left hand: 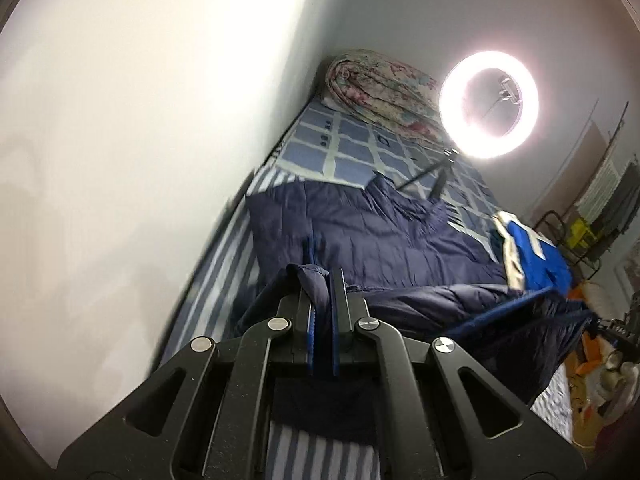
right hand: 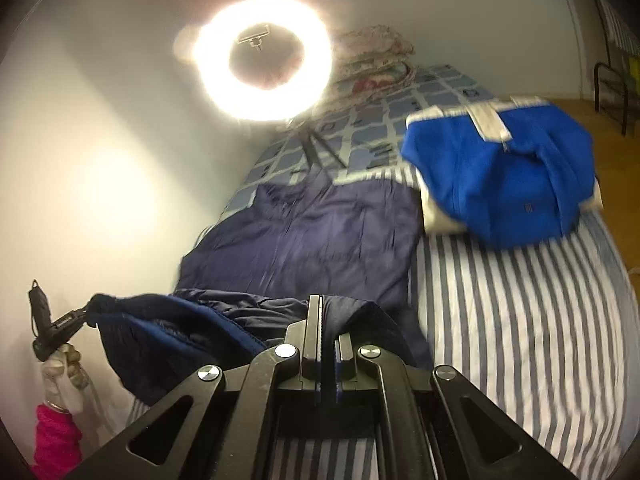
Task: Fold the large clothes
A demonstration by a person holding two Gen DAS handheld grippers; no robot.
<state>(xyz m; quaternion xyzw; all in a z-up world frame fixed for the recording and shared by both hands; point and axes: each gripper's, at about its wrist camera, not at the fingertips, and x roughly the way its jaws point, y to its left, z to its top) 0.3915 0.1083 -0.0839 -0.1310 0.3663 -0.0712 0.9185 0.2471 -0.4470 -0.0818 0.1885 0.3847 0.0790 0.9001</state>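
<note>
Two grippers, one in each of my hands, are both clamped on the same navy padded jacket (left hand: 360, 236). In the left wrist view my left gripper (left hand: 322, 284) has its jaws pressed together on a fold of the jacket's near edge, which bunches up between the fingers at 12 o'clock of them. From there the lifted hem runs off toward 3 o'clock. In the right wrist view my right gripper (right hand: 328, 320) pinches another part of that edge the same way, and the raised hem sags away toward 9 o'clock, where my left gripper (right hand: 60, 324) holds its far end.

Beyond both pairs of fingers the rest of the jacket lies spread on the striped bedsheet (right hand: 520, 320), its long axis running from my grippers up toward 12 o'clock, collar end farthest from me, near the tripod legs of the ring light (right hand: 262, 56). At about 2 o'clock of my right gripper a folded bright blue garment (right hand: 504, 184) sits just beside the jacket.
</note>
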